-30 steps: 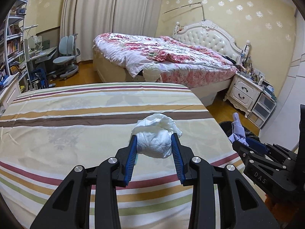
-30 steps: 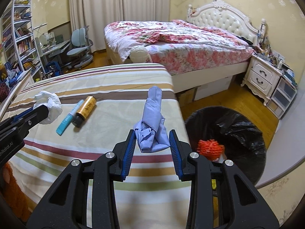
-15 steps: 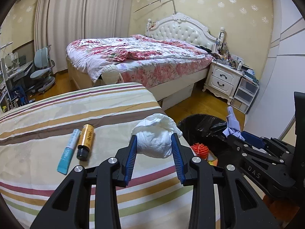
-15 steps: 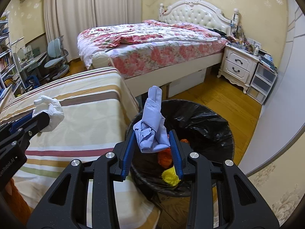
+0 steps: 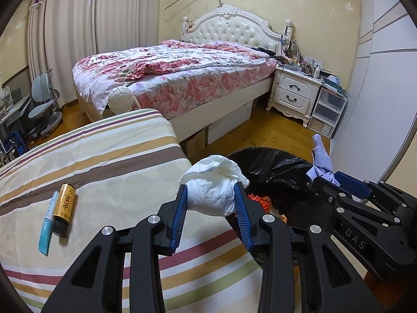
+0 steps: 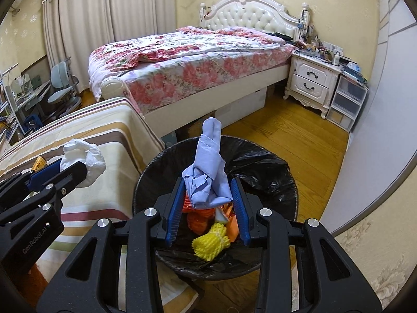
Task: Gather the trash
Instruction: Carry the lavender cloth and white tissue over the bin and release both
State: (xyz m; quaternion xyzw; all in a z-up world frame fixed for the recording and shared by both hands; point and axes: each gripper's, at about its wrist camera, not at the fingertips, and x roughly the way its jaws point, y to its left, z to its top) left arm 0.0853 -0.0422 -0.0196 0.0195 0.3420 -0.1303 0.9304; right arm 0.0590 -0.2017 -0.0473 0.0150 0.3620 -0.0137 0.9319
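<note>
Room: a bedroom with pale patterned wallpaper, long curtains, wood floor (image 6: pixel 299 140), and a bed (image 5: pixel 182 78) under a pink floral quilt with a white tufted headboard; a white nightstand (image 5: pixel 295 95) stands beside it.
Bench: a striped cloth (image 5: pixel 109 161) in cream, brown, green and red covers the surface at the lower left of both views.
On the bench: a gold bottle (image 5: pixel 65 204) with a black cap lies just beside a teal tube (image 5: pixel 47 228), the two side by side and near the left edge of the left view.
Bin: a round bin (image 6: pixel 276 172) lined with a black bag stands on the floor against the bench's corner; inside it lie an orange net wad (image 6: pixel 199 220) and a yellow net wad (image 6: pixel 211 241).
Left tongs (image 5: pixel 211 203): clamped on a white tissue wad (image 5: pixel 211 195), blue pads pressing both its sides; the wad sits over the bench's edge, just short of the bin.
Right tongs (image 6: pixel 207 195): clamped on a pale blue paper wad (image 6: pixel 208 174), which stands up tall between the pads, directly above the bin's mouth.
Relation: the two tongs are near each other, left of the bin and over it, each visible at the edge of the other's view.
</note>
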